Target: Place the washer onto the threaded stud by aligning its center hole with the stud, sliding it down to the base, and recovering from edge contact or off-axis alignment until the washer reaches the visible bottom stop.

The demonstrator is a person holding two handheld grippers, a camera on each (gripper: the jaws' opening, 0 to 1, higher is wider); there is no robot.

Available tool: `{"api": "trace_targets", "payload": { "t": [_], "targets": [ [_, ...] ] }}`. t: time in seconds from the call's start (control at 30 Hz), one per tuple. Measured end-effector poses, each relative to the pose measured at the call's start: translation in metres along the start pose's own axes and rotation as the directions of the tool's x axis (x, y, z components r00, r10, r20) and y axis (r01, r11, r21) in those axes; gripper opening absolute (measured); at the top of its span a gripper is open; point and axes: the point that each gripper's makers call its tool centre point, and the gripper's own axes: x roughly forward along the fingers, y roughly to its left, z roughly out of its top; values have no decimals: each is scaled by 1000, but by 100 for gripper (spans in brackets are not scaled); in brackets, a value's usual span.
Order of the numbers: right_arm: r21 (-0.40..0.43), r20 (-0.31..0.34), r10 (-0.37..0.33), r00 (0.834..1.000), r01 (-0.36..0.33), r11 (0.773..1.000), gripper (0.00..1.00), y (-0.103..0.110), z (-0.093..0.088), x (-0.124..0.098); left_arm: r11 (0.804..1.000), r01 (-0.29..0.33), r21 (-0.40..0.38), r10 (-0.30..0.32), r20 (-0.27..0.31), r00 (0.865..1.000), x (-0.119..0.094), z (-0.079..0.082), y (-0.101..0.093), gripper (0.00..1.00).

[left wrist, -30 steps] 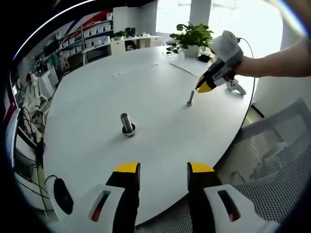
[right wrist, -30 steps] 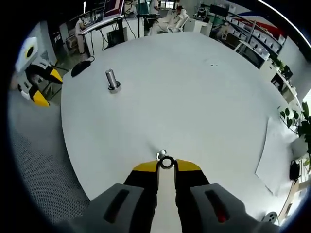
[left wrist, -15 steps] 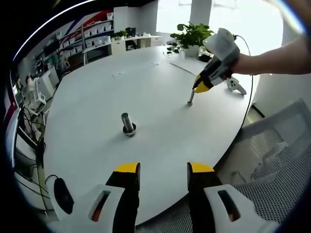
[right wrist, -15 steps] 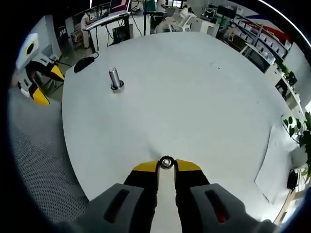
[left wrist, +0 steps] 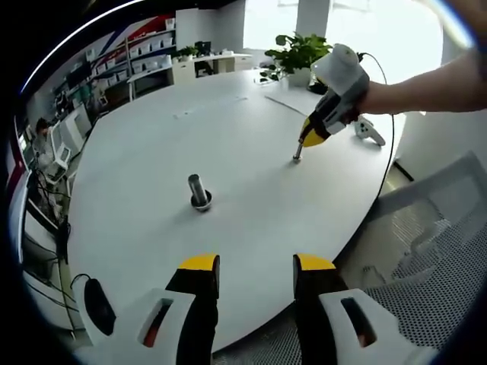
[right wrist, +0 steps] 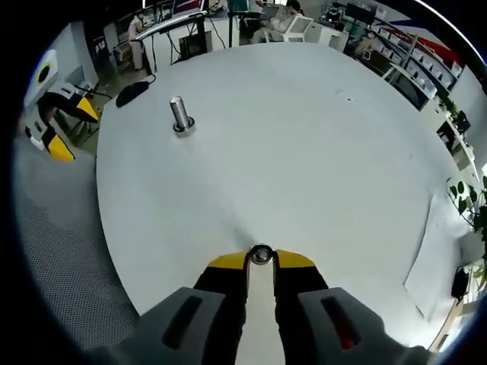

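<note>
So, here is what I am seeing from my end.

Right gripper: in the right gripper view its yellow-tipped jaws are sitting narrow, pinching the washer between their tips at lower centre of the frame. In the left gripper view I am watching this same gripper coming in from the upper right, a bare forearm behind it, its tips hanging right at the top of a thin stud.

Washer: a small metal ring with a dark centre hole, sitting at the jaw tips; I cannot tell whether it is touching the stud underneath.

Left gripper: its jaws are standing wide apart at the bottom of the left gripper view, carrying nothing, hovering at the near edge of the table.

Second stud: a thicker grey post with a ring around its foot, standing upright at mid-left of the left gripper view; in the right gripper view it is standing at upper left, well apart from the washer.

Table: round, white.
</note>
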Motion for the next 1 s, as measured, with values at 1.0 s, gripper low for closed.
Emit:
{"api": "trace_targets", "payload": {
  "t": [1.0],
  "targets": [
    [34,-75,29,997,-26,999,15,-3,-21,29,1000,0,-3,0,-9,1000,1,-2,1,37]
  ]
}}
